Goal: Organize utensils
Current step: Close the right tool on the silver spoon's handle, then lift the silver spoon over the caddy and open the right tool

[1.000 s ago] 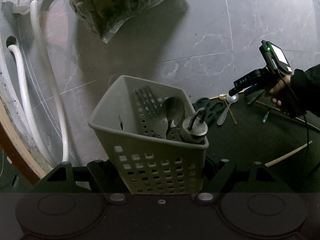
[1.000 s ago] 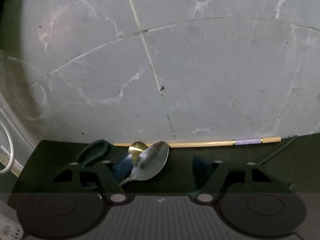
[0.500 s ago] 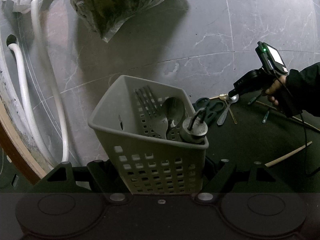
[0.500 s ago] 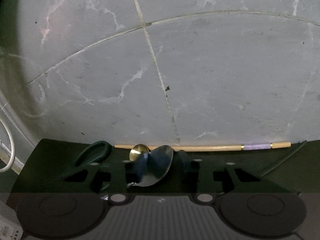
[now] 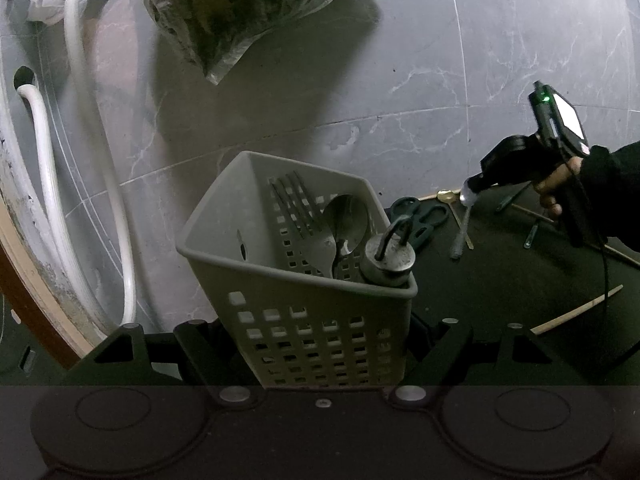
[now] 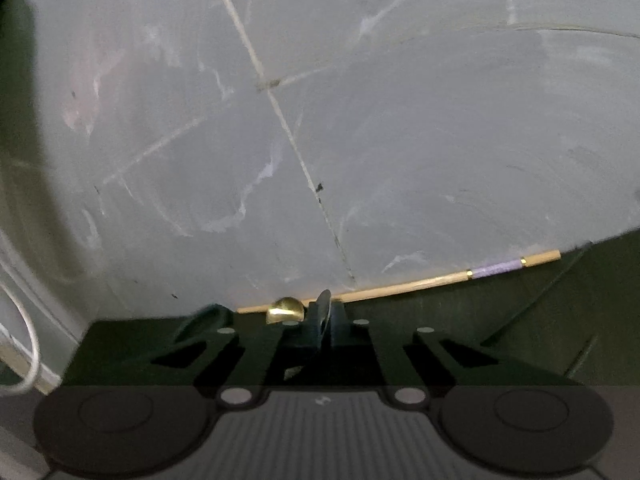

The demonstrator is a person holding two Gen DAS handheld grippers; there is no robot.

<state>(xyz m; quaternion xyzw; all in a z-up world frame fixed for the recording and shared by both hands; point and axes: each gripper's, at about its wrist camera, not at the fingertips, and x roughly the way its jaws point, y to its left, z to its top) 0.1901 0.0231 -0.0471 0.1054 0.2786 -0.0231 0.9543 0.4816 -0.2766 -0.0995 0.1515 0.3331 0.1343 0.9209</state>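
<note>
Closed onto the steel spoon (image 5: 464, 216) within the last second, the right gripper's (image 6: 325, 322) jaws are now pinched on the bowl, which is seen edge-on between the pads in the right wrist view; a second ago the jaws stood wide with the spoon lying flat between them. From the left wrist view the spoon is seen hanging handle-down from the gripper, its bowl raised above the far edge of the dark mat (image 5: 500, 280) while the handle tip looks close to or touching the mat. Just beside it a gold spoon (image 6: 286, 309) is left lying at the same edge, with green scissors (image 5: 420, 216) to its left and a long wooden chopstick (image 6: 420, 282) along the mat's far edge. The left gripper (image 5: 320, 354) is clamped on the grey basket (image 5: 316, 320), which is tilted open toward the camera and unmoved; a fork (image 5: 308, 220), a spoon and a round weight (image 5: 388, 256) are already held in it. The pick is judged to be secured, so a carry to the basket's mouth is expected next. A thin grip on a smooth bowl may be prone to swivel.
</note>
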